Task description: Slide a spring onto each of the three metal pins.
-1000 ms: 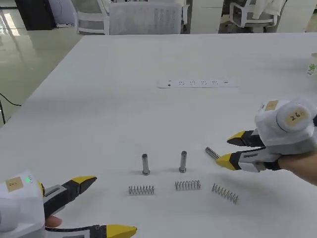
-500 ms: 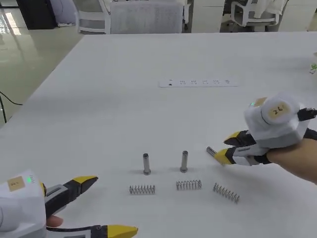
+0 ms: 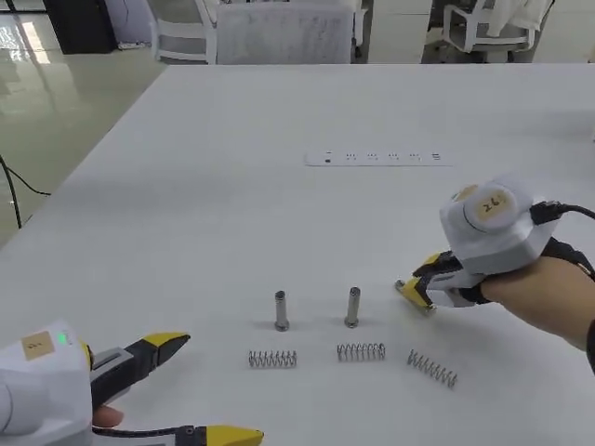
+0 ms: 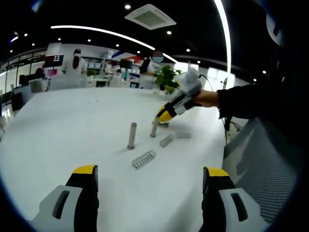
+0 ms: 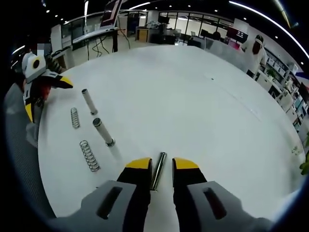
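Note:
Two metal pins stand upright on the white table. The third pin lies flat between the jaws of my right gripper, which have narrowed around it with a thin gap still showing on one side. In the head view the right gripper points down-left at the tabletop, just right of the standing pins. Three springs lie in a row in front of the pins. My left gripper hovers open at the near left, holding nothing.
A white power strip lies further back on the table. Chairs stand beyond the far edge. Bare tabletop surrounds the pins and springs on all sides.
My right gripper has moved left and down to the lying pin, and its jaws have narrowed around it. The left gripper has stayed where it was.

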A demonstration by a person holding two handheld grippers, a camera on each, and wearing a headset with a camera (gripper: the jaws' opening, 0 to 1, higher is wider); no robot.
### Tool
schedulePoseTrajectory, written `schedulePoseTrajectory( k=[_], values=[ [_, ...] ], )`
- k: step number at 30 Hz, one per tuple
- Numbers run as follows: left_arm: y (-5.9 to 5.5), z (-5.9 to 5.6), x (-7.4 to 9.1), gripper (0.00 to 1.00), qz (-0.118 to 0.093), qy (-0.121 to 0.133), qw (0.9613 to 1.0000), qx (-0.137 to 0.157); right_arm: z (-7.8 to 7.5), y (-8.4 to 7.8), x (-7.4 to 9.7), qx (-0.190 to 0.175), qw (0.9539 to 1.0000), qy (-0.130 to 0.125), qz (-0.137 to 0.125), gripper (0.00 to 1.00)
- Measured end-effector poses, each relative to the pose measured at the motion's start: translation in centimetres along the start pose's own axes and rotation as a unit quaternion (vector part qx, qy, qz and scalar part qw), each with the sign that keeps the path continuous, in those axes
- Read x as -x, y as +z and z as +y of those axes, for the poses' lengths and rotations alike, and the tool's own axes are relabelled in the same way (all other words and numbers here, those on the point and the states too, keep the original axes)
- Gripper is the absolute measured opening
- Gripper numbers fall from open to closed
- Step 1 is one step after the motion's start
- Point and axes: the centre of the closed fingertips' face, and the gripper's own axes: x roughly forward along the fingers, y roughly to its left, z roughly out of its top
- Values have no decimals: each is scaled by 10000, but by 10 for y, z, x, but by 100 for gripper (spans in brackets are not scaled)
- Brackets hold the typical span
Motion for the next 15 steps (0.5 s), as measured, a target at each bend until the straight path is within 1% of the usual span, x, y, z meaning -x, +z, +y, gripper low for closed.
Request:
schedulePoseTrajectory(
  k=[6, 15],
  values=[
    [-1, 1, 0, 86, 8, 0, 10000, 11, -1, -3, -9, -104, 9999, 27, 131, 10],
    [-2, 1, 0, 86, 23, -1, 10000, 11, -4, -5, -13, -239, 9995, -8, 212, 7]
  ],
)
